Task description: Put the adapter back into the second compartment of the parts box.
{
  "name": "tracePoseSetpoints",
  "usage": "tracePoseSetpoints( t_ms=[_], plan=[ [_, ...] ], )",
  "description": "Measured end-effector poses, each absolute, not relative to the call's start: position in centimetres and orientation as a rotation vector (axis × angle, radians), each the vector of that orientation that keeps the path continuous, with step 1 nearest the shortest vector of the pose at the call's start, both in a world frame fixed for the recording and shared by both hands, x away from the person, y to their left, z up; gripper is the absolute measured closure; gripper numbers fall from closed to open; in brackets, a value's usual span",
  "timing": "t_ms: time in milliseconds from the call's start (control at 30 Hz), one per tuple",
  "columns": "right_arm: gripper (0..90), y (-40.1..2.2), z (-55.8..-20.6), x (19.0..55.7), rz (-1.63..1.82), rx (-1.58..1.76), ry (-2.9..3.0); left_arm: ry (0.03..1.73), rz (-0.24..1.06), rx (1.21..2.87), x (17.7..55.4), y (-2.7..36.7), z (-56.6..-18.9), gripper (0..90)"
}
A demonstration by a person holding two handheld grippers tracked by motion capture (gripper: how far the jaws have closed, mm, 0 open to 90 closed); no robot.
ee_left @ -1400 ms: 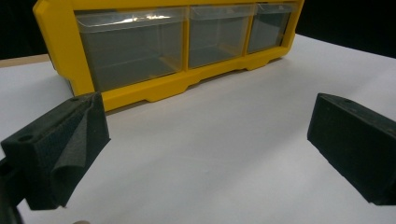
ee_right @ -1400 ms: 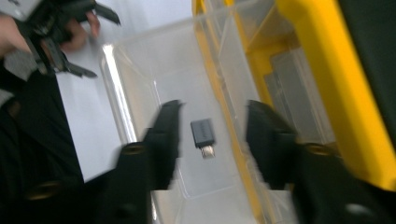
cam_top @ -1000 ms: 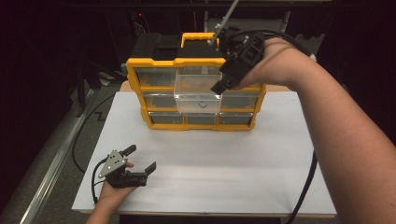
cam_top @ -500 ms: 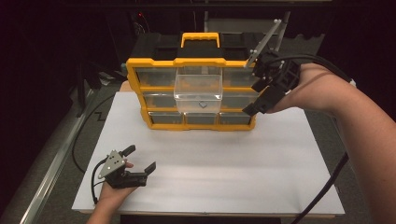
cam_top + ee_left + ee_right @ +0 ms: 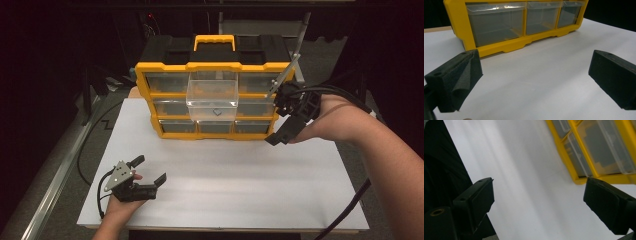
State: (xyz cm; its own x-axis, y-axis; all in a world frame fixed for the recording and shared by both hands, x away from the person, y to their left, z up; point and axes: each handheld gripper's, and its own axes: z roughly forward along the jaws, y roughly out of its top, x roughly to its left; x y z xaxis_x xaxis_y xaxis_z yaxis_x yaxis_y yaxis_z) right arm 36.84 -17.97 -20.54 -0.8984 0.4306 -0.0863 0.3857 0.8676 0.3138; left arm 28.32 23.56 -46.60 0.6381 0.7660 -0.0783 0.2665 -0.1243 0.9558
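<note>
While the left gripper (image 5: 150, 170) is resting open and empty, the right gripper (image 5: 539, 205), also empty, has just been opening beside the yellow drawer cabinet (image 5: 150, 90).

A white tabletop (image 5: 225, 195) with a pale wooden edge showing at its far left corner carries the scene. Directly on it, toward the far side and near the middle, stands a yellow-framed drawer cabinet (image 5: 215, 134) with a black top, a yellow handle, and three rows of clear drawers; one clear drawer (image 5: 212, 97) of the middle column is pulled partly out over the board. The left gripper (image 5: 142, 175) rests on the near left part of the tabletop, well apart from the cabinet, jaws spread with nothing between them.
</note>
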Motion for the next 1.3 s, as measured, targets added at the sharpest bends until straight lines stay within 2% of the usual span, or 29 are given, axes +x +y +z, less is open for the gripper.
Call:
tracePoseSetpoints(
  t_ms=[233, 1300],
  plan=[
    [0.2, -18.2, -23.2, 36.8, 0.377, 0.662, 2.904, 0.853, 0.532, 1.689, 28.3, 23.6, -46.6, 0.2],
    [0.2, -18.2, -38.0, 37.7, 0.193, 0.749, 2.976, 0.862, 0.528, 1.688, 28.4, 23.8, -46.6, 0.2]
  ],
)
